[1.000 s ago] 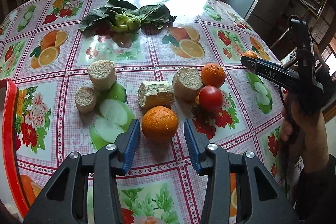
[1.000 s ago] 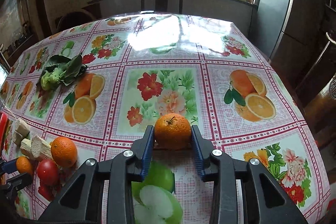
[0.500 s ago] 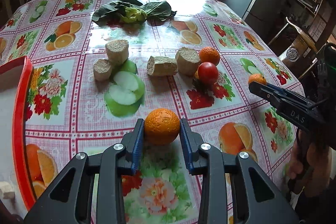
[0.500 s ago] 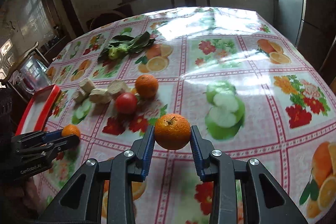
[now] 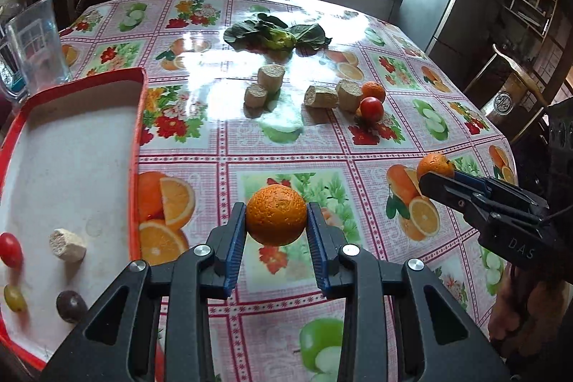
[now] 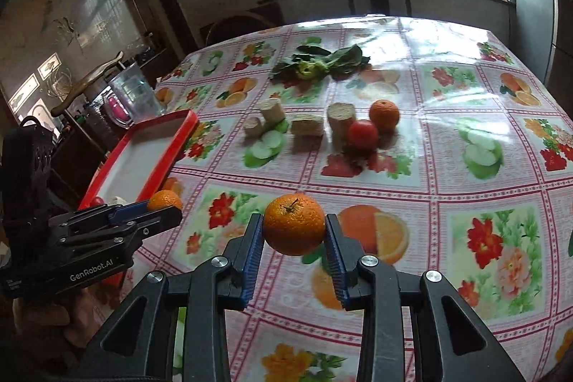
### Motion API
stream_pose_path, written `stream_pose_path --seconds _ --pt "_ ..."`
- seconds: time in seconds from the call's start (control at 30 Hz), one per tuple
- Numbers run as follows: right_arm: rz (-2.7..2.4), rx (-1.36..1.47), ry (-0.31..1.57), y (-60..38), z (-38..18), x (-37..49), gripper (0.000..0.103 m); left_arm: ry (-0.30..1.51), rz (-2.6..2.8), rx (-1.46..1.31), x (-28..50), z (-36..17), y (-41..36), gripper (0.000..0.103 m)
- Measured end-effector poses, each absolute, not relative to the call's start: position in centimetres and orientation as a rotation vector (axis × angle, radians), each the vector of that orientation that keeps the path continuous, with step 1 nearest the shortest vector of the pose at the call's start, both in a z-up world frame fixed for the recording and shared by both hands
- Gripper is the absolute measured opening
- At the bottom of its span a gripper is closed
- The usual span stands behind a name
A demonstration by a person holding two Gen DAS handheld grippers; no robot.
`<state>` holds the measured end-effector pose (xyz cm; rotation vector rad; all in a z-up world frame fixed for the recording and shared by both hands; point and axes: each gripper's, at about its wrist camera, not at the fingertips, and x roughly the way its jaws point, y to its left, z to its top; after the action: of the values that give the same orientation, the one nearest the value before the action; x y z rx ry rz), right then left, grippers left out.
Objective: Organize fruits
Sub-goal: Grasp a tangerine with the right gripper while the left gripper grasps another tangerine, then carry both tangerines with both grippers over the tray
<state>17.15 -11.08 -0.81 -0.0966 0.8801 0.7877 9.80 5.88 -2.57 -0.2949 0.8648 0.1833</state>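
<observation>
- Fingers [image 5: 236, 231] of the left gripper [image 5: 276, 231] pinch a dimpled orange [image 5: 276, 214] at lower centre, above the counter [image 5: 322, 145].
- Right gripper [image 6: 293, 238] fingers [image 6: 255, 244] pinch a stemmed orange [image 6: 294, 223], lower centre.

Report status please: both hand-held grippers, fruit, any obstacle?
Left hand-held gripper shut on orange. Right hand-held gripper shut on second orange. Red tray nearby, path clear.
</observation>
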Motion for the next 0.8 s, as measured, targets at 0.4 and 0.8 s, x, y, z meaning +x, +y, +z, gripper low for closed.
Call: stream_pose_path --seconds 0.4,0.8 --pt "0.927 -0.096 0.88 -5.5 -0.2 11.4 0.034 0.828 0.264 -0.333 4.5 -2.0 9.7 0.03" --pt "1.012 -0.135 0.89 -0.9 -0.4 8.2 0.034 0.813 0.326 -0.377 0.9 -2.3 12.6 0.03"
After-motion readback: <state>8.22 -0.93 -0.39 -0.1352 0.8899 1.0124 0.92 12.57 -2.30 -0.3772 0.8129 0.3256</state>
